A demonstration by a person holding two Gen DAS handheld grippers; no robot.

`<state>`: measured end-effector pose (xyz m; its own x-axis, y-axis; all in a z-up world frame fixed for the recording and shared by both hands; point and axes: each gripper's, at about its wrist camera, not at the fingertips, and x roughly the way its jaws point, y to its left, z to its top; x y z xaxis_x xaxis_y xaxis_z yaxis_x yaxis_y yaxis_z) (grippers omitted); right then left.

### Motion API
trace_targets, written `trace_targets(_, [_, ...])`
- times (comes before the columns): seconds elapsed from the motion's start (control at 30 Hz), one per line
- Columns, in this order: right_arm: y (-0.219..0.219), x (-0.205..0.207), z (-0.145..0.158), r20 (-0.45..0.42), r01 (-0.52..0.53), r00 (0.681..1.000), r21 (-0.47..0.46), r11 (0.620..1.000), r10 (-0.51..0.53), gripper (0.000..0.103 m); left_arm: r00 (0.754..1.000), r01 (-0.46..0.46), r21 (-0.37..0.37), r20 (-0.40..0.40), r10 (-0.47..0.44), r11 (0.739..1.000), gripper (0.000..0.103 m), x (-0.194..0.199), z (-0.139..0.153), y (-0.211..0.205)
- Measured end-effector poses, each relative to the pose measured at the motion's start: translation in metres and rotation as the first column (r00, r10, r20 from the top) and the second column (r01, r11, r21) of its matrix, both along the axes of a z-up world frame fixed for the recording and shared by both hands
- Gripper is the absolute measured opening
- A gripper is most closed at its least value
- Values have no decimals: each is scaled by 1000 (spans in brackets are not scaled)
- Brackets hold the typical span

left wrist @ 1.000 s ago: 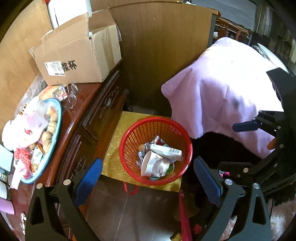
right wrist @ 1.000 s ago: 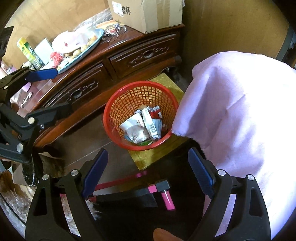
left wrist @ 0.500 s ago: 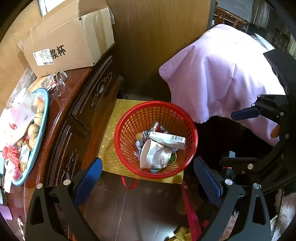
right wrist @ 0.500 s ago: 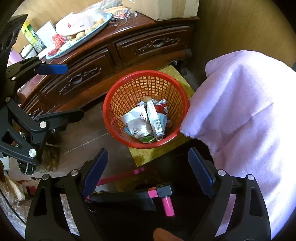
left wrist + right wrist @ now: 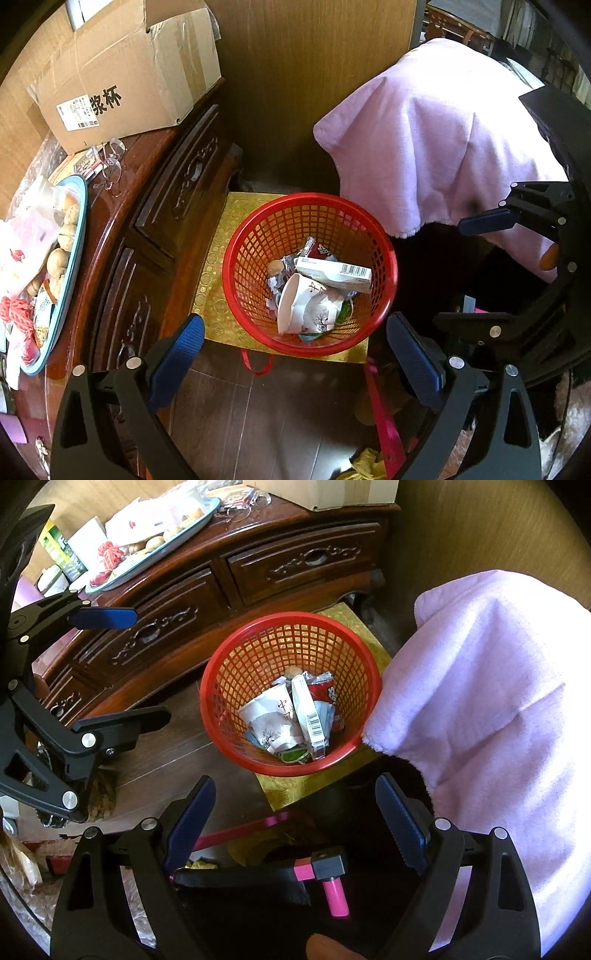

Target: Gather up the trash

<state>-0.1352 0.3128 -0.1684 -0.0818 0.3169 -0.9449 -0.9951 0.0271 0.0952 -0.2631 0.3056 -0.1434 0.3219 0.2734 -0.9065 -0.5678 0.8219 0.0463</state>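
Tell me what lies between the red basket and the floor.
A gold patterned mat lies under the red basket, on the dark floor; both wrist views show it.

Red basket (image 5: 240, 716) is the anchor here. It sits on a gold mat (image 5: 295, 790) and has a crumpled paper cup (image 5: 267, 710), a white barcode carton (image 5: 308, 710) and a red wrapper (image 5: 325, 692) inside. Dark wood dresser (image 5: 229, 590) behind it, lilac cloth (image 5: 491, 701) touching its right rim. Right gripper (image 5: 295, 821) hangs just below it, jaws wide and empty; left gripper (image 5: 129, 664) off to its left, also spread.
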Motion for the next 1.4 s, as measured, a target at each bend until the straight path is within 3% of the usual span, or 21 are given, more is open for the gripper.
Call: trace_targets(1.4, [1,0,2,0,3,1000,9,1000,-3,85,1000,5,19,-18,-5,1000,97,1,2,-1])
